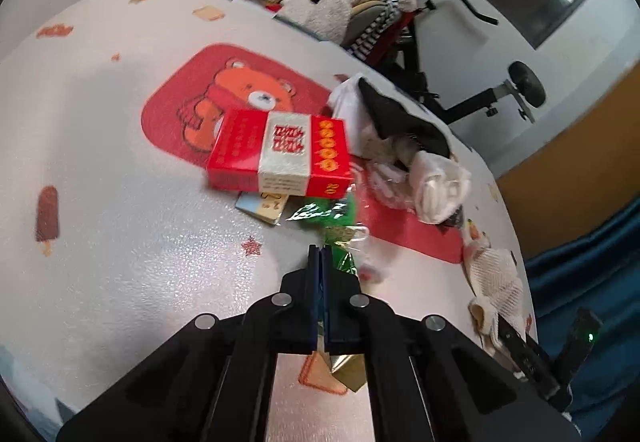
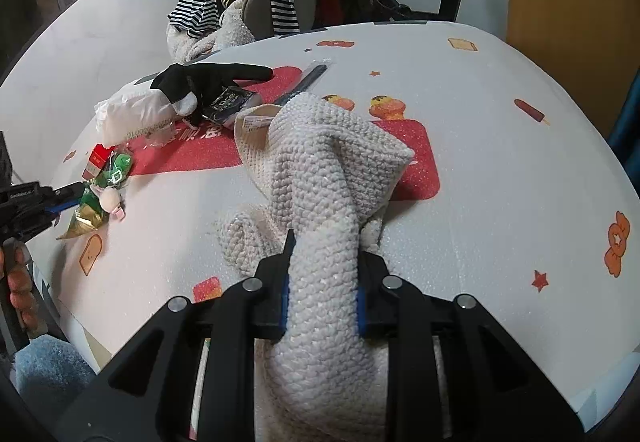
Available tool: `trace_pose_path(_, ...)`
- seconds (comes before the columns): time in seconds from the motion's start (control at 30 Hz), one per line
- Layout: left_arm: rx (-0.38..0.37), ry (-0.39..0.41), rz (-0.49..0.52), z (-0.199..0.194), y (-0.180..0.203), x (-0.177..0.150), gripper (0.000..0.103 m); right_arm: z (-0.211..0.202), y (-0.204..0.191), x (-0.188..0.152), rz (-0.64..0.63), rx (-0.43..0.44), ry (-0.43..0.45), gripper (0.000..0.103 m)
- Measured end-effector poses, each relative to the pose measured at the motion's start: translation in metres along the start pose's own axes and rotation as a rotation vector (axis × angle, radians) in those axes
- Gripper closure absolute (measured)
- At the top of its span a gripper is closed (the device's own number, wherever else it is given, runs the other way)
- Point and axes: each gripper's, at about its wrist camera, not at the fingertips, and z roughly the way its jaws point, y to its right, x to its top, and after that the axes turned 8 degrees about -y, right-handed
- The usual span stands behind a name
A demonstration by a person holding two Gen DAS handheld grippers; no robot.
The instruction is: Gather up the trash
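Left hand-held gripper (image 1: 320, 254): jaws fully closed, pinching the green-and-gold foil wrapper (image 1: 340, 217), which lies on the desk (image 1: 140, 242) just below the red box (image 1: 280, 155). Right hand-held gripper (image 2: 324, 262): jaws partly closed, clamped on the cream knitted cloth (image 2: 332, 161) bunched at desk centre.
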Motion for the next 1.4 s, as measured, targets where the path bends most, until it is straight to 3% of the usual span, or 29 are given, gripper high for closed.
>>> trace_pose_path(0.17,-0.002,0.059,0.096,-0.033,0.018,0.000,0.102,-0.004,0.000,0.009,0.025,0.009,-0.030,0.079)
trace_pose_path(0.33,-0.014,0.113,0.134,-0.069,0.025,-0.006,0.102,-0.034,-0.013,0.014,0.004,0.025,0.043,0.080)
trace_pose_path(0.6,-0.032,0.162,0.162,-0.116,0.028,-0.028,0.102,-0.106,-0.050,0.011,-0.119,0.053,0.176,0.080)
trace_pose_path(0.8,-0.035,0.184,0.183,-0.144,0.024,-0.060,0.102,-0.142,-0.077,-0.010,-0.241,0.087,0.183,0.080)
trace_pose_path(1.03,-0.031,0.179,0.220,-0.160,0.021,-0.099,0.102,-0.148,-0.115,-0.064,-0.397,0.175,0.071,0.081)
trace_pose_path(1.2,-0.021,0.167,0.241,-0.164,0.017,-0.121,0.102,-0.123,-0.142,-0.116,-0.511,0.231,-0.099,0.081)
trace_pose_path(1.4,-0.019,0.151,0.235,-0.164,0.009,-0.138,0.102,-0.071,-0.163,-0.158,-0.484,0.282,-0.330,0.080)
